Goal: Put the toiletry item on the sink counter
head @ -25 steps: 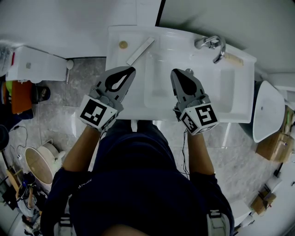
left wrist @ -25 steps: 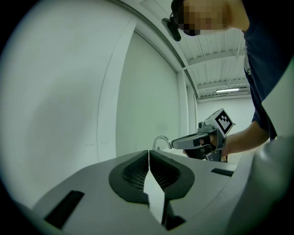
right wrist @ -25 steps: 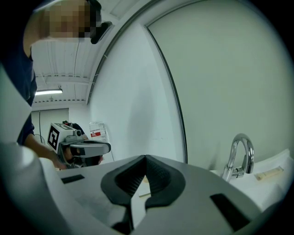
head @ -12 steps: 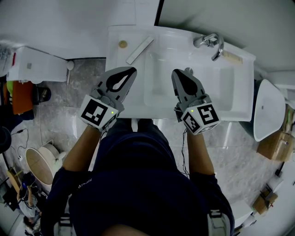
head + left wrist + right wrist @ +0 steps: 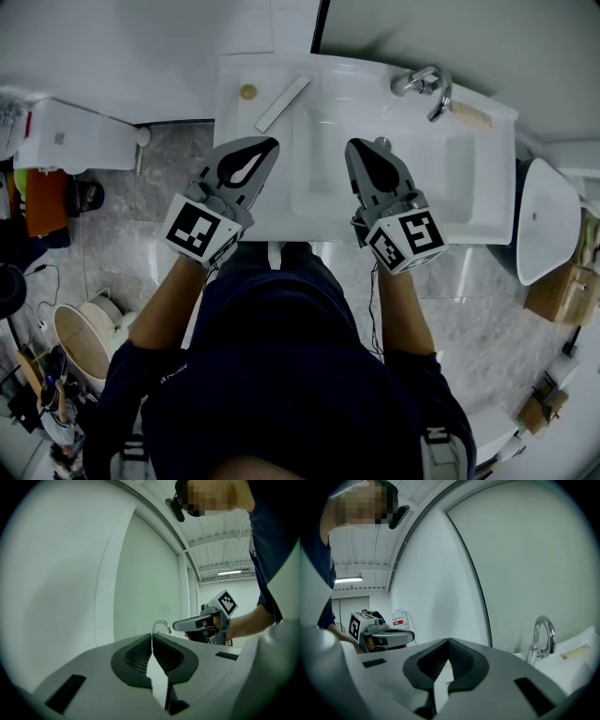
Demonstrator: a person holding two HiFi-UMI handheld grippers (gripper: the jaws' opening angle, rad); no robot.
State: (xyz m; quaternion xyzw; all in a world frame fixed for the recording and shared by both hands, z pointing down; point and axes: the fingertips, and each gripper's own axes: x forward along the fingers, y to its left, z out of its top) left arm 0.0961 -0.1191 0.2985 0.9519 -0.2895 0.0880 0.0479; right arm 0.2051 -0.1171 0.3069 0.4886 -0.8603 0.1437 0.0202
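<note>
Jaws of the left gripper (image 5: 152,638) are pressed together, with nothing between their ribbed black pads (image 5: 137,656). The right gripper (image 5: 448,643) matches it: shut tight and empty. Almost nothing has changed over the last second as I read it. Both grippers hang where they were, side by side over the front edge of the basin (image 5: 441,178), tips pointing toward the wall; only my head view has drifted a touch. No item is carried, so I judge that either the placing is already done or I am idling before a pick.

Outward from the jaws, a long flat white strip (image 5: 284,103), straight-edged and stiff-looking, lies slantwise on the bench (image 5: 234,122) just left of the basin. It is near the left gripper's tips but apart from them. I take it for the toiletry item, though I cannot tell what it is. Beside it, nearer the wall, sits a small round tan disc (image 5: 247,92). By the curved chrome tap (image 5: 433,86) at the far right lies a pale beige bar (image 5: 473,116).

The bench and basin are one smooth, glossy white piece with rounded corners, likely slippery when wet. The grippers are matt grey plastic shells. Below, the floor (image 5: 173,150) is grey mottled tile.
</note>
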